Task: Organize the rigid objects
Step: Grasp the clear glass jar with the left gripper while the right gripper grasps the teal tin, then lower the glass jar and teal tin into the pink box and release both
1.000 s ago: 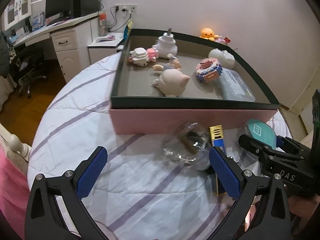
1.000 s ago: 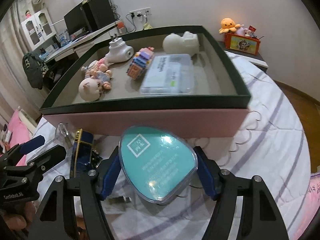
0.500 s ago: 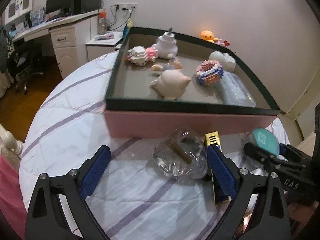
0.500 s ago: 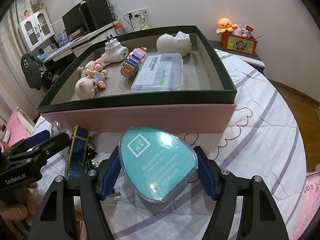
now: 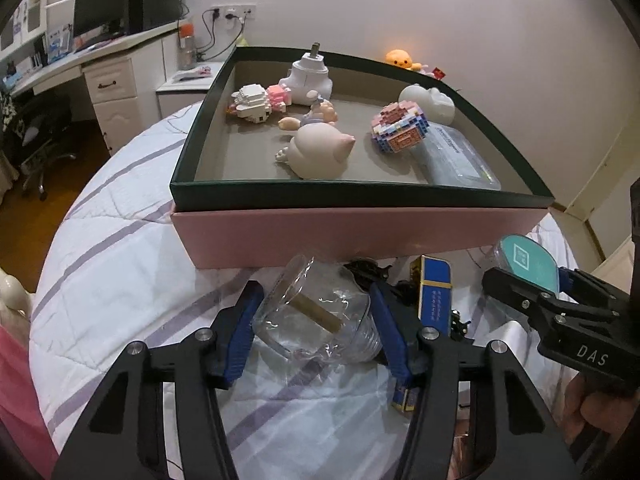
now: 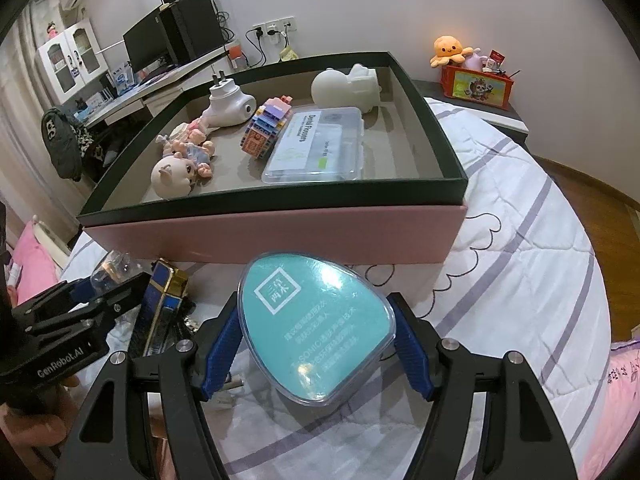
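My left gripper (image 5: 316,320) has closed in around a clear plastic container (image 5: 316,324) with a tan stick inside, lying on the white quilt; its blue pads touch both sides. My right gripper (image 6: 318,340) is shut on a teal-topped clear case (image 6: 316,320) and holds it above the quilt; the case also shows in the left wrist view (image 5: 528,258). A blue and gold box (image 5: 434,300) lies between the two grippers. The dark green tray (image 5: 360,196) on a pink box (image 5: 360,236) holds several toys and a clear flosser box (image 6: 316,148).
The tray holds a white plug (image 5: 310,80), block figures (image 5: 400,128), a pig-head figure (image 5: 320,152) and a white figurine (image 5: 428,104). A desk with a monitor (image 5: 104,16) stands far left. An orange plush (image 6: 450,50) sits on a nightstand at the right.
My left gripper has moved forward and narrowed its fingers onto the clear container. My right gripper still holds the teal case and has drawn back slightly from the tray.
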The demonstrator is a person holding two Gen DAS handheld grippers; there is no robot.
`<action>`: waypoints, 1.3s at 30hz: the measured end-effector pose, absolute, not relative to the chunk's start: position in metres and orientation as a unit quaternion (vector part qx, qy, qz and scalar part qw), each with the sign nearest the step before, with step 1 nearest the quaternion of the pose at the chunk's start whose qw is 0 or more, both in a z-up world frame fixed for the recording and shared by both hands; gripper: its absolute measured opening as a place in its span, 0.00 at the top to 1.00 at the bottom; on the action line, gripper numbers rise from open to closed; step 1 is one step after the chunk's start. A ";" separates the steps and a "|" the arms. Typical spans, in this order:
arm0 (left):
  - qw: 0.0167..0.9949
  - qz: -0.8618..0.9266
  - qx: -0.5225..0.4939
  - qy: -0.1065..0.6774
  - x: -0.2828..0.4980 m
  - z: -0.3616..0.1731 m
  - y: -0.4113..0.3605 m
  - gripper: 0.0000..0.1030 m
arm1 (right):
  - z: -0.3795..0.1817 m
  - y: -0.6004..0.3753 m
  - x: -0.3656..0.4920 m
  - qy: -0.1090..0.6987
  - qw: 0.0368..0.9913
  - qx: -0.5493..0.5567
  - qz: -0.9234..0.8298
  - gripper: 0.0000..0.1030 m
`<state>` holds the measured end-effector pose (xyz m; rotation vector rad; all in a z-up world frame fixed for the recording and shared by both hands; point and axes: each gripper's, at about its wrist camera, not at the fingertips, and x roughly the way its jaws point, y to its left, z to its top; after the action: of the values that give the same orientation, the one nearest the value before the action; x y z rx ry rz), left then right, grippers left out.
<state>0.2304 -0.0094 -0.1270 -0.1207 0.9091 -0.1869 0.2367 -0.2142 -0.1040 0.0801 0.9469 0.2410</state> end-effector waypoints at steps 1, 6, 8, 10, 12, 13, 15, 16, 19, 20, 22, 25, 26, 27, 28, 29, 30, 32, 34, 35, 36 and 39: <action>0.893 -0.092 -0.059 0.437 0.229 -0.126 -0.009 0.46 | -0.103 -0.213 0.236 0.453 0.883 0.037 0.117 0.31; 0.895 -0.092 -0.053 0.433 0.223 -0.121 -0.009 0.46 | -0.095 -0.216 0.232 0.446 0.887 0.036 0.116 0.31; 0.897 -0.092 -0.052 0.429 0.220 -0.117 -0.007 0.46 | -0.092 -0.218 0.231 0.443 0.888 0.038 0.115 0.31; 0.900 -0.090 -0.051 0.423 0.217 -0.112 -0.004 0.46 | -0.089 -0.218 0.229 0.440 0.890 0.038 0.114 0.31; 0.903 -0.090 -0.051 0.417 0.214 -0.106 -0.002 0.46 | -0.085 -0.218 0.227 0.436 0.892 0.039 0.116 0.31; 0.905 -0.089 -0.050 0.413 0.213 -0.102 -0.001 0.46 | -0.083 -0.218 0.227 0.434 0.892 0.039 0.116 0.31; 0.909 -0.088 -0.050 0.405 0.212 -0.094 0.002 0.46 | -0.076 -0.217 0.224 0.428 0.895 0.037 0.117 0.31; 0.911 -0.088 -0.050 0.401 0.210 -0.089 0.004 0.46 | -0.073 -0.217 0.224 0.425 0.896 0.038 0.119 0.31; 0.917 -0.086 -0.047 0.386 0.207 -0.075 0.008 0.46 | -0.060 -0.215 0.221 0.413 0.901 0.036 0.124 0.31; 0.919 -0.087 -0.047 0.382 0.207 -0.070 0.010 0.46 | -0.055 -0.214 0.220 0.408 0.903 0.035 0.127 0.31; 0.924 -0.087 -0.044 0.371 0.206 -0.060 0.012 0.46 | -0.046 -0.212 0.220 0.399 0.907 0.032 0.130 0.31; 0.929 -0.088 -0.042 0.356 0.207 -0.046 0.014 0.46 | -0.032 -0.212 0.221 0.386 0.912 0.031 0.136 0.31; 0.931 -0.089 -0.041 0.352 0.208 -0.041 0.015 0.46 | -0.027 -0.211 0.223 0.380 0.914 0.028 0.137 0.31; 0.933 -0.090 -0.040 0.347 0.209 -0.037 0.015 0.46 | -0.023 -0.210 0.223 0.376 0.916 0.027 0.139 0.31; 0.934 -0.091 -0.039 0.343 0.211 -0.033 0.014 0.46 | -0.020 -0.210 0.225 0.373 0.917 0.026 0.140 0.31; 0.936 -0.092 -0.037 0.337 0.213 -0.028 0.014 0.46 | -0.014 -0.210 0.226 0.367 0.919 0.025 0.142 0.31; 0.938 -0.094 -0.037 0.333 0.215 -0.024 0.013 0.46 | -0.010 -0.209 0.228 0.363 0.921 0.023 0.142 0.31; 0.941 -0.097 -0.036 0.323 0.219 -0.015 0.012 0.46 | 0.000 -0.207 0.231 0.352 0.925 0.018 0.143 0.31; 0.943 -0.100 -0.036 0.315 0.225 -0.008 0.010 0.46 | 0.007 -0.206 0.236 0.344 0.928 0.015 0.143 0.31; 0.944 -0.101 -0.037 0.312 0.229 -0.006 0.010 0.46 | 0.011 -0.206 0.239 0.339 0.929 0.014 0.144 0.31; 0.944 -0.103 -0.038 0.310 0.233 -0.003 0.009 0.46 | 0.013 -0.206 0.242 0.337 0.931 0.013 0.143 0.31; 0.946 -0.105 -0.041 0.304 0.246 0.003 0.006 0.46 | 0.019 -0.206 0.252 0.331 0.933 0.014 0.142 0.31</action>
<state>0.2458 0.0064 0.0032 -0.0835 0.6191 -0.2136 0.2519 -0.2059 0.0190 0.0284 0.6765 0.2907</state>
